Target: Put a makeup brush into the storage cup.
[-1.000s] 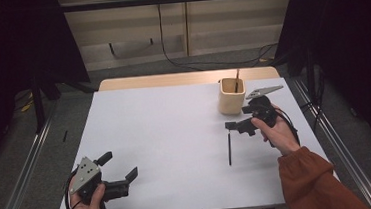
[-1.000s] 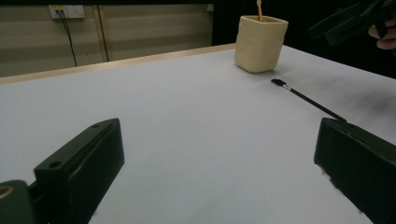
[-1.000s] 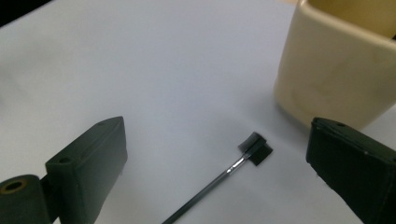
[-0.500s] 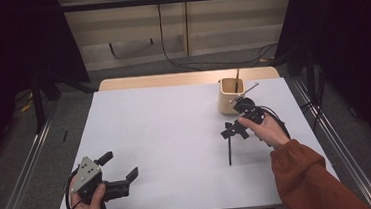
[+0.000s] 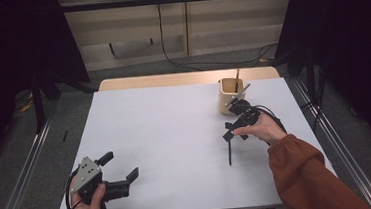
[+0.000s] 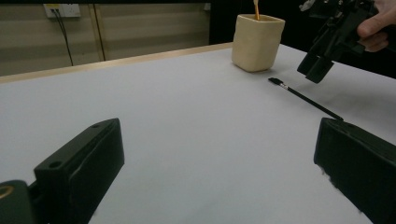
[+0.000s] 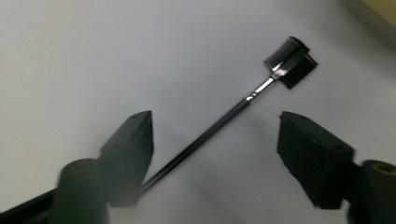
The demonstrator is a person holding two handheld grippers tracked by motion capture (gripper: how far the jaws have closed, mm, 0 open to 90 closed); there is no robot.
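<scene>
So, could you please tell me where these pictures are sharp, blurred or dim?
Right gripper view: the brush head is fairly sharp, the near parts of the right tool blur softly. Left gripper view: table evenly lit, cup clear, left tool dark and slightly soft. High view: bright white table, surroundings fall into deep shadow.

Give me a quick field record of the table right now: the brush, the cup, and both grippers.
brush: thin black brush with a comb head, lying flat on the white table, beside the cup
cup: beige cup upright near the far right of the table, a stick standing in it
right gripper: right gripper over the brush handle, jaws just been closing, handle between them, pads not yet on it
left gripper: left gripper open, held at the near left edge, nothing between its jaws
next move, likely: close on the handle and lift
</scene>
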